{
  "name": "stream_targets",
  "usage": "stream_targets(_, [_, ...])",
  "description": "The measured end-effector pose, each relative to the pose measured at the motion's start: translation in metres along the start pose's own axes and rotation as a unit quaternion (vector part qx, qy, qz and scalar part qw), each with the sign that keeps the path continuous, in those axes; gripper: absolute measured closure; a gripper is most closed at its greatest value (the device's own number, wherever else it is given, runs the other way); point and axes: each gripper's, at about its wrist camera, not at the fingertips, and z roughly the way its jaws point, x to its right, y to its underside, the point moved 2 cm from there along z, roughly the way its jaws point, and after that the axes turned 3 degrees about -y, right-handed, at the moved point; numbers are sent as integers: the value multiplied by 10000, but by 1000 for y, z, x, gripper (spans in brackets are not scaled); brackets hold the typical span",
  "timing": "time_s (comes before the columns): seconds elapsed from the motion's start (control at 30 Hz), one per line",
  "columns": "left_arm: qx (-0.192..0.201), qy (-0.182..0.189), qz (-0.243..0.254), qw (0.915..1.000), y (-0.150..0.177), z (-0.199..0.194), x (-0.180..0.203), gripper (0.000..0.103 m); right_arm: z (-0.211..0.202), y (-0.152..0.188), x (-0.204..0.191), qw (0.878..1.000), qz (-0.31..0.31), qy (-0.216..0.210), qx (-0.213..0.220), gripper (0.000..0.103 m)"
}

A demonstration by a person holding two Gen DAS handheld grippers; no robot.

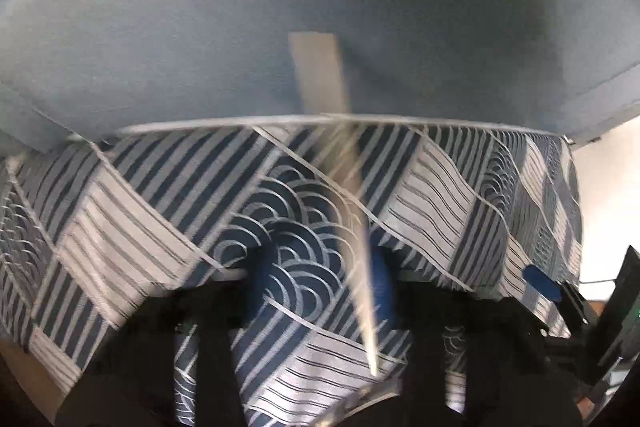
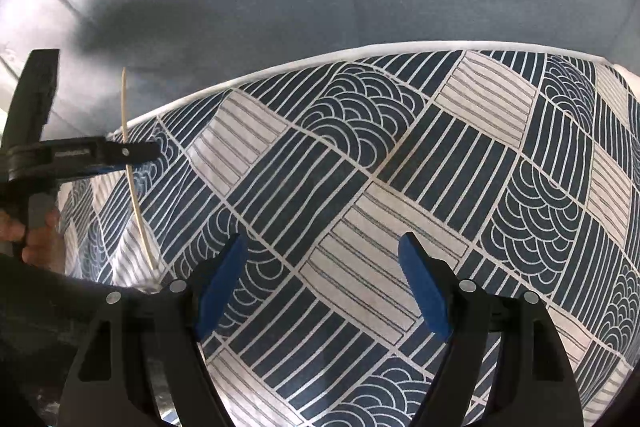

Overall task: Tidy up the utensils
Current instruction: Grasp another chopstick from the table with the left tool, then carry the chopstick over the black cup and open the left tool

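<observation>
Right-wrist view shows the left tool (image 2: 136, 153) clamped on a thin, pale wooden chopstick (image 2: 129, 163) about halfway along its length, holding it nearly upright above the desk's blue-and-white patterned cloth (image 2: 400, 167), with its lower tip near the cloth's edge. The right tool (image 2: 324, 287) hangs with its blue-padded fingers (image 2: 424, 291) spread apart and empty over the cloth, well apart from the stick. I judge the step to be carrying one utensil; the next move calls for a holder, and none shows in either view.
</observation>
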Motion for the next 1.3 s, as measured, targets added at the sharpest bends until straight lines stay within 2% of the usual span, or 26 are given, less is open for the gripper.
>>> stream_targets(0.03, [-95,26,19,10000,0,2,1,94,0,1,-1,10000,-41,-60,-39,63])
stream_targets(0.1, [-37,44,79,10000,1,-2,1,96,0,2,-3,9996,-141,-223,-106,99])
stream_targets(0.17, [16,53,102,9999,3,-11,1,99,-4,3,-6,9990,-208,-383,-67,101])
stream_targets(0.37, [309,66,157,9994,9,-53,-8,99,-27,-1,-16,9985,-347,-414,107,101])
stream_targets(0.63, [962,-2,116,9953,31,-140,-12,99,-93,-8,-52,9922,-846,-581,705,101])
stream_targets(0.8, [1387,-220,93,9900,48,-195,-5,99,-134,-10,-77,9854,-1133,-657,1086,101])
stream_targets(1.0, [1925,39,238,9810,71,-252,20,99,-182,3,-111,9728,-1530,-937,1468,101])
stream_targets(1.13, [2094,218,422,9767,86,-267,44,99,-199,18,-124,9671,-1737,-1067,1523,101])
stream_targets(1.3, [2214,397,592,9726,101,-265,64,99,-204,40,-135,9632,-1990,-1118,1418,101])
